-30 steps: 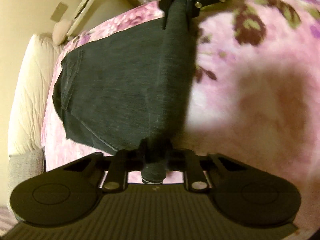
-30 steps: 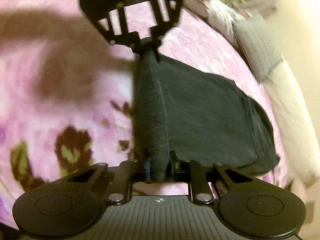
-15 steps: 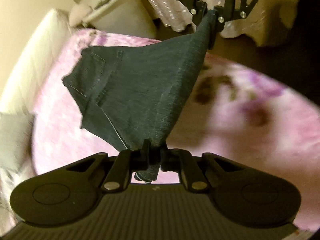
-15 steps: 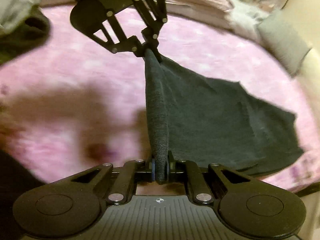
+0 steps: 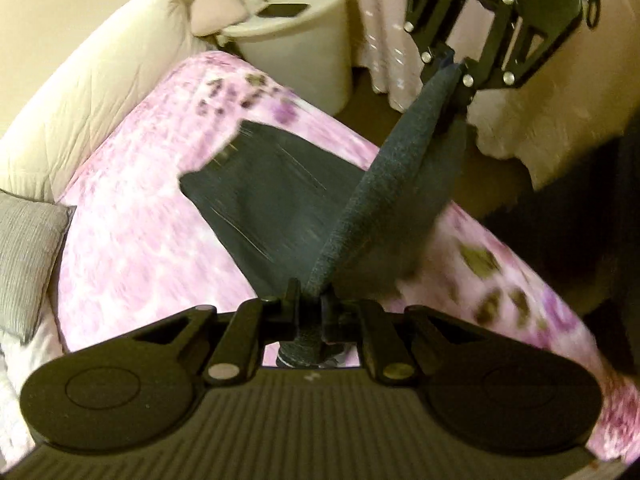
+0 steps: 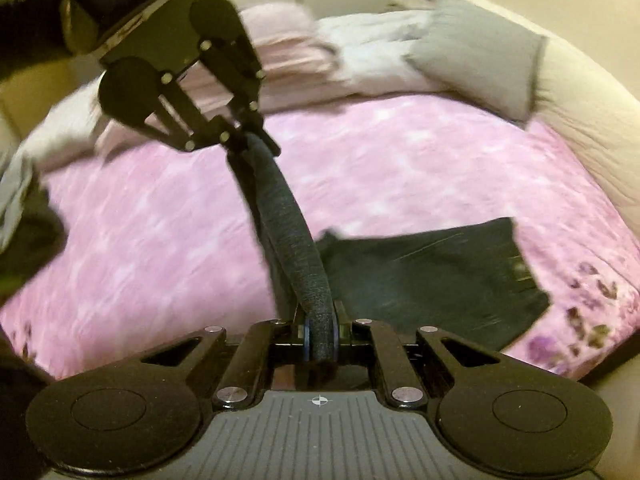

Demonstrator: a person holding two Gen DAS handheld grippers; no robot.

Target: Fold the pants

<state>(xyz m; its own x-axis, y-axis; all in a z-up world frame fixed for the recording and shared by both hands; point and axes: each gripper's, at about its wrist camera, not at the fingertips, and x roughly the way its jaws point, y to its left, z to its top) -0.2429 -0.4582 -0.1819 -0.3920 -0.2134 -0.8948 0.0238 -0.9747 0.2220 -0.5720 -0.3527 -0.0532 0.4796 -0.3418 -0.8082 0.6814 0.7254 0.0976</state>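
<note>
Dark denim pants [image 5: 288, 200] hang between my two grippers above a pink floral bedspread [image 5: 132, 240]. My left gripper [image 5: 310, 300] is shut on one end of the folded edge. At the other end, my right gripper [image 5: 454, 66] shows at the top right of the left wrist view, also clamped on the cloth. In the right wrist view my right gripper [image 6: 320, 320] pinches the rolled edge of the pants [image 6: 432, 276], and the left gripper [image 6: 244, 140] holds the far end. The waist part trails down onto the bedspread [image 6: 160, 248].
A cream quilted headboard cushion [image 5: 88, 92] and a grey pillow [image 5: 24, 264] border the bed. A white round bin [image 5: 304, 32] stands off the bed's corner beside a pale curtain [image 5: 384, 40]. Folded pink and white bedding [image 6: 320, 56] and the grey pillow [image 6: 476, 52] lie at the bed's far side.
Both grippers have risen with the pants and swung across the bed. The cloth, flat on the bedspread a second ago, now hangs from the held edge with its waist end dragging.
</note>
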